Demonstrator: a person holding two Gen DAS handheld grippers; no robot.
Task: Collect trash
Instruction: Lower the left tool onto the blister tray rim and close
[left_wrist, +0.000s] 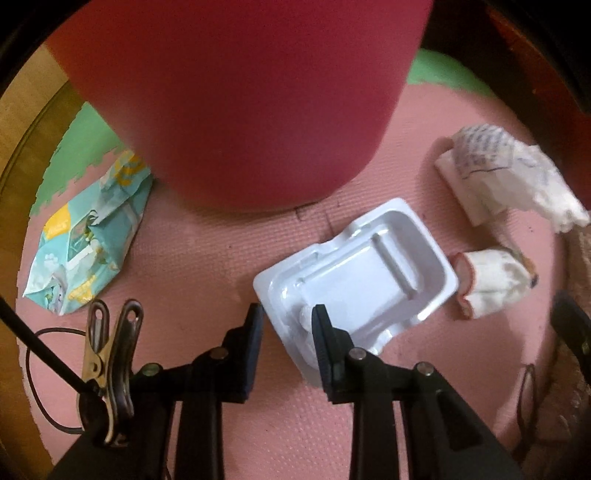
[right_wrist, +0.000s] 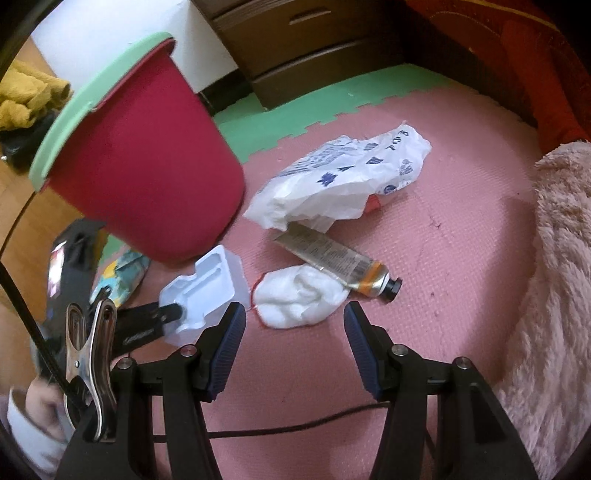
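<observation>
The left gripper (left_wrist: 286, 319), pointed steeply down, is clamped on the rim of a moulded white plastic tray (left_wrist: 364, 275), which is held just beside the base of a smooth red bin (right_wrist: 147, 162) with a pale green rim. The right gripper (right_wrist: 293, 317) is held with its ribbed blue pads apart and nothing between them, above a crumpled white tissue wad (right_wrist: 299, 295). A metal tube (right_wrist: 340, 262) and a wrinkled printed plastic bag (right_wrist: 343, 181) are seen beyond, on the textured pink foam mat (right_wrist: 461, 236).
</observation>
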